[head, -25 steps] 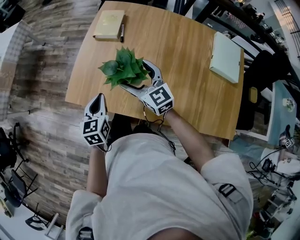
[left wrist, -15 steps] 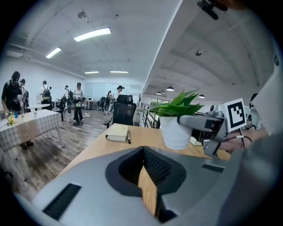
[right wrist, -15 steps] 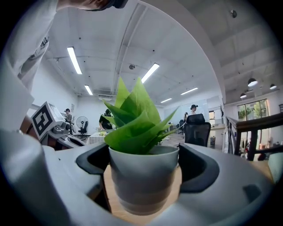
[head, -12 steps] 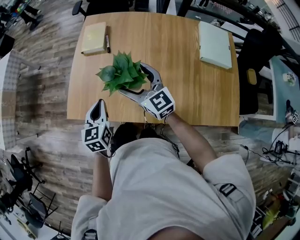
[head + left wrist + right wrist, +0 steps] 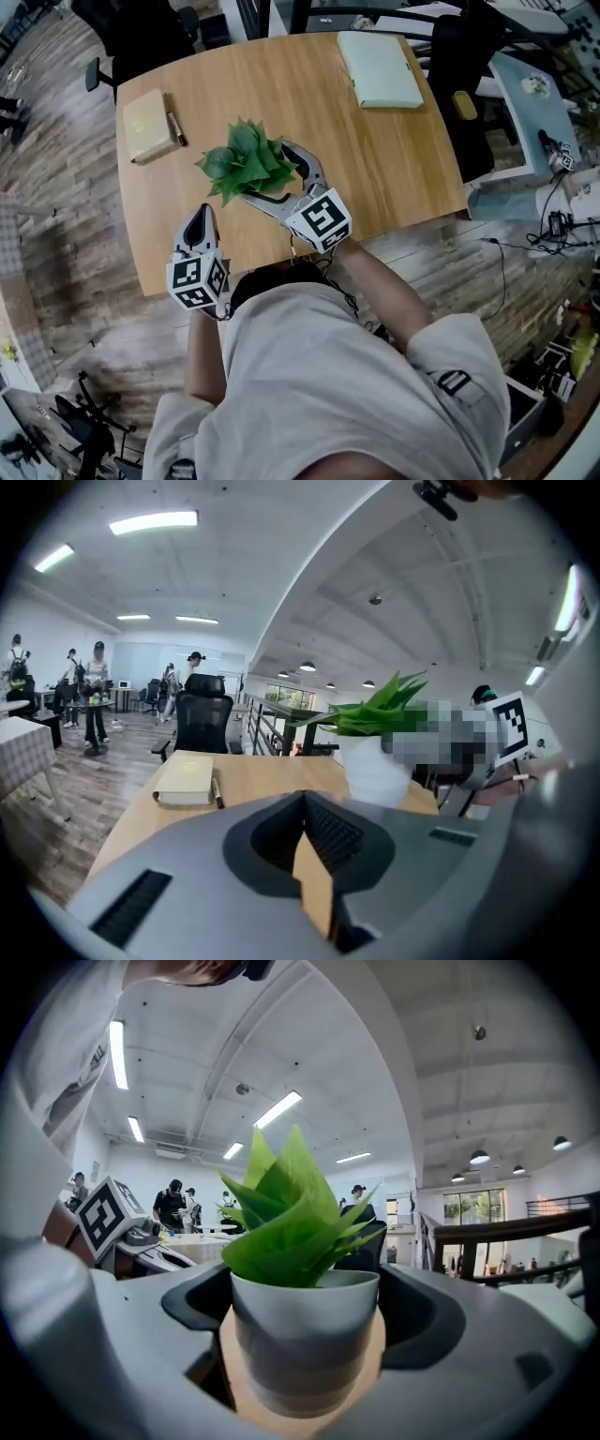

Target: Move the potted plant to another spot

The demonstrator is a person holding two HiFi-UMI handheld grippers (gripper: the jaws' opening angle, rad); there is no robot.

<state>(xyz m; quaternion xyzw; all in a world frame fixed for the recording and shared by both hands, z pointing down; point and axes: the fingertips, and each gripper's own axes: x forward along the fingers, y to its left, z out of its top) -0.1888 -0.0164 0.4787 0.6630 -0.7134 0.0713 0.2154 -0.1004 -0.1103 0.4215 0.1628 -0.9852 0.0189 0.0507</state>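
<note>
The potted plant (image 5: 246,161), green leaves in a white pot, is over the left front part of the wooden table (image 5: 375,159). My right gripper (image 5: 267,171) is shut on it, one jaw on each side of the pot (image 5: 305,1335). Whether the pot rests on the wood or hangs just above it, I cannot tell. My left gripper (image 5: 199,216) is shut and holds nothing, at the table's front edge, left of the plant. From the left gripper view the white pot (image 5: 375,766) stands ahead to the right, beyond my left gripper (image 5: 305,803).
A yellow notebook (image 5: 148,125) with a pen (image 5: 174,128) beside it lies at the table's far left. A pale green notebook (image 5: 380,69) lies at the far right. Black chairs (image 5: 469,56) stand behind the table. Wooden floor surrounds it.
The head view has swung, so the table now looks turned and shifted. Both grippers and the plant keep the same places relative to each other.
</note>
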